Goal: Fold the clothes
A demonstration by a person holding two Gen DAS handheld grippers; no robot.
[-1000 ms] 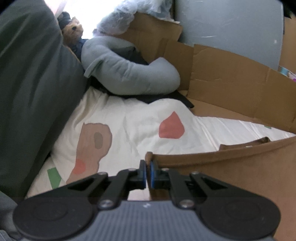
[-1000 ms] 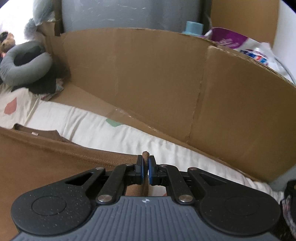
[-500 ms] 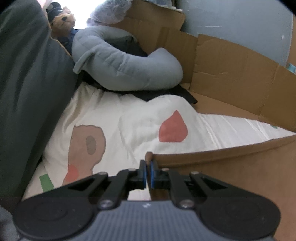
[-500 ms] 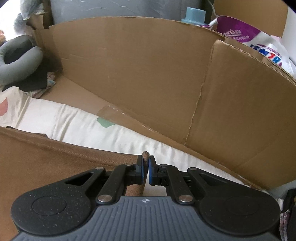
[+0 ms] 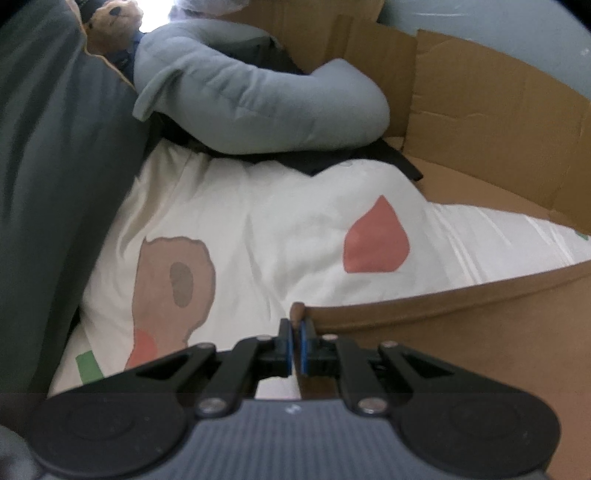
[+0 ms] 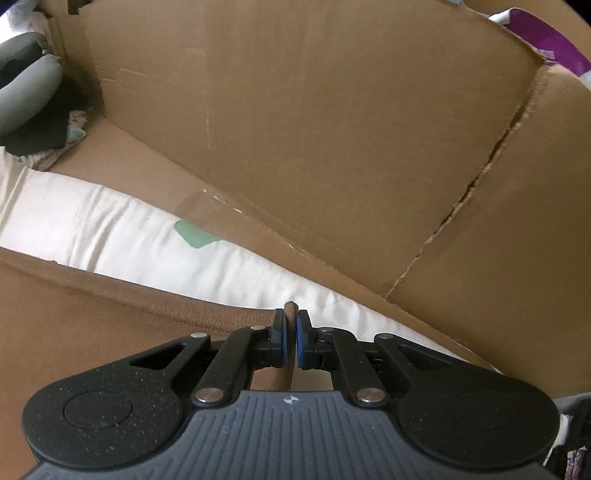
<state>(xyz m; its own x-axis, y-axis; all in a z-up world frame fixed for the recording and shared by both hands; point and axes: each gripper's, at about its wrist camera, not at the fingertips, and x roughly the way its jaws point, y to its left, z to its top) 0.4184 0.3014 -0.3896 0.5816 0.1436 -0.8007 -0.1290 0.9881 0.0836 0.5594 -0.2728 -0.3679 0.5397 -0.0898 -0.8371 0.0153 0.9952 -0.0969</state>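
Note:
A brown garment (image 5: 461, 332) is stretched between my two grippers above a white bed sheet (image 5: 258, 229) printed with coloured shapes. My left gripper (image 5: 294, 332) is shut on the garment's left corner, which pokes out past the pads. My right gripper (image 6: 290, 328) is shut on the garment's right corner; the brown cloth (image 6: 92, 314) runs off to the left along a hemmed edge. The lower part of the garment is hidden below both grippers.
A grey curved pillow (image 5: 258, 96) and a teddy bear (image 5: 110, 18) lie at the far left end of the bed. A dark grey cushion (image 5: 48, 166) rises on the left. Cardboard walls (image 6: 332, 129) stand close behind the sheet. Purple-and-white packaging (image 6: 546, 37) sits past them.
Both grippers have moved forward and lower with the garment held taut. The pillow and cardboard wall look closer, and the garment's folded far edge has dropped out of sight.

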